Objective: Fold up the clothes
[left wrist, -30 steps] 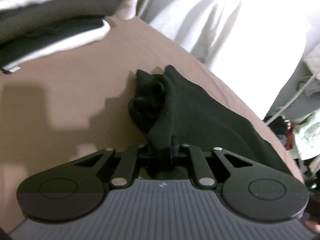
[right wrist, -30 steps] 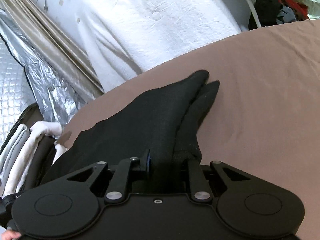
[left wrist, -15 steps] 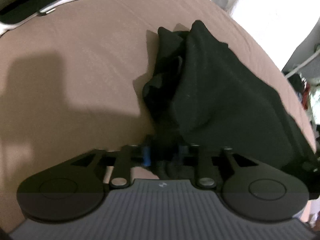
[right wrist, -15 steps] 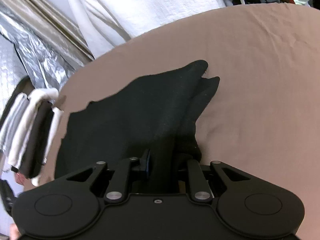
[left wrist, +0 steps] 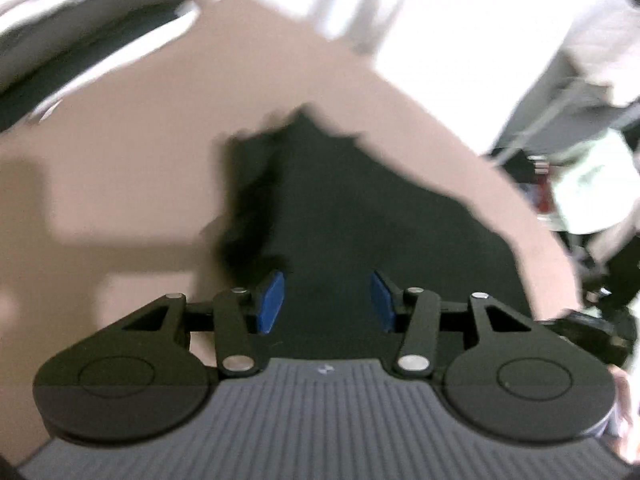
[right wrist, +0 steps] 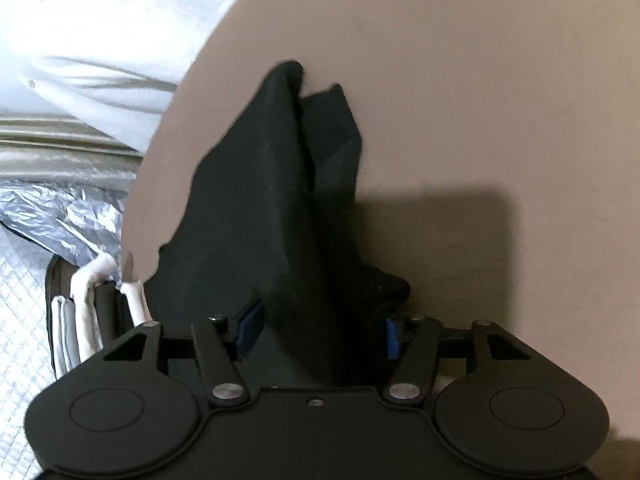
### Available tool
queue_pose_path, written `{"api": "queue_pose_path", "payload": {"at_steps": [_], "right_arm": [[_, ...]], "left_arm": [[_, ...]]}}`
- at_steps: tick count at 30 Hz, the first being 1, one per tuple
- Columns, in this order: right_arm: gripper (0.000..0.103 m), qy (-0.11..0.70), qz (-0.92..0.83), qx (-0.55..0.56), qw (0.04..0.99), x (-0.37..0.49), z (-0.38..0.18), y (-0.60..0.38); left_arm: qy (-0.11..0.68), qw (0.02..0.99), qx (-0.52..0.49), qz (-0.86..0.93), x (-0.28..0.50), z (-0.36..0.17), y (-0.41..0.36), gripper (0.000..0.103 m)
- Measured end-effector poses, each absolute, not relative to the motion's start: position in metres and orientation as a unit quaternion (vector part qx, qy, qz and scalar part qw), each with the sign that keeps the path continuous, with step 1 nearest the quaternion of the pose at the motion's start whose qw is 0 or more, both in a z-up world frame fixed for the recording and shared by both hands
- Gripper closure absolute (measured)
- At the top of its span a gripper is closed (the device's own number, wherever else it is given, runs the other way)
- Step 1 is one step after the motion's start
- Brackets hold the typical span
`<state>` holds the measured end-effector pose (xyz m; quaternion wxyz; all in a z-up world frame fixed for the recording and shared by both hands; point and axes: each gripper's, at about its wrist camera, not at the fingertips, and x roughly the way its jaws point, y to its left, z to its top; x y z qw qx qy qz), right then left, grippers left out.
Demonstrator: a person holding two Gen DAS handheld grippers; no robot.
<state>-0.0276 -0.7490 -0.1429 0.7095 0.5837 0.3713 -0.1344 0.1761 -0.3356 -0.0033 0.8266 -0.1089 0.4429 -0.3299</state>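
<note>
Both sets of jaws stand apart and are opening. On the left gripper (left wrist: 327, 300) the blue pads (left wrist: 272, 300) show clear of the black garment (left wrist: 340, 208), which lies in the gap between them and runs away from the gripper toward the far side; neither pad presses on the cloth. On the right gripper (right wrist: 318, 332) the blue pads (right wrist: 249, 326) are likewise spread, with a raised fold of the same black garment (right wrist: 256, 200) standing between them. The near end of that fold sits close to the right-hand pad, and contact there probably does not amount to a grip, though the dark cloth hides the exact edge.

The garment rests on a brown sheet (right wrist: 460, 100) that covers the work surface. In the right wrist view it rises to a point at the far end, with a second, lower flap just beside it on the right, and a hard shadow falls to the right of the pile.

A stack of folded white and dark clothes (right wrist: 88, 312) stands at the near left edge of the sheet in the right wrist view. Silver quilted material (right wrist: 52, 216) and white bedding (right wrist: 100, 20) lie beyond it on the left. The left wrist view is heavily blurred; white fabric (left wrist: 460, 40) fills its far right.
</note>
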Motion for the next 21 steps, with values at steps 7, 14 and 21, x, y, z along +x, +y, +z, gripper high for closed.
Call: {"api": "queue_pose_path", "payload": {"at_steps": [7,14,21], "right_arm": [[0.033,0.384,-0.119,0.568,0.718,-0.003,-0.153,-0.754],[0.066,0.371,-0.107,0.485,0.785,0.018,-0.139,-0.744],[0.077,0.367,-0.147,0.288,0.872,0.030,-0.076,-0.688]], "left_arm": [[0.497,0.793,-0.045,-0.348,0.180,-0.054,-0.383,0.039],[0.523,0.785,0.025,-0.331,0.176,-0.070,-0.417,0.032],[0.552,0.758,-0.028,-0.346,0.194,-0.056,-0.386,0.035]]}}
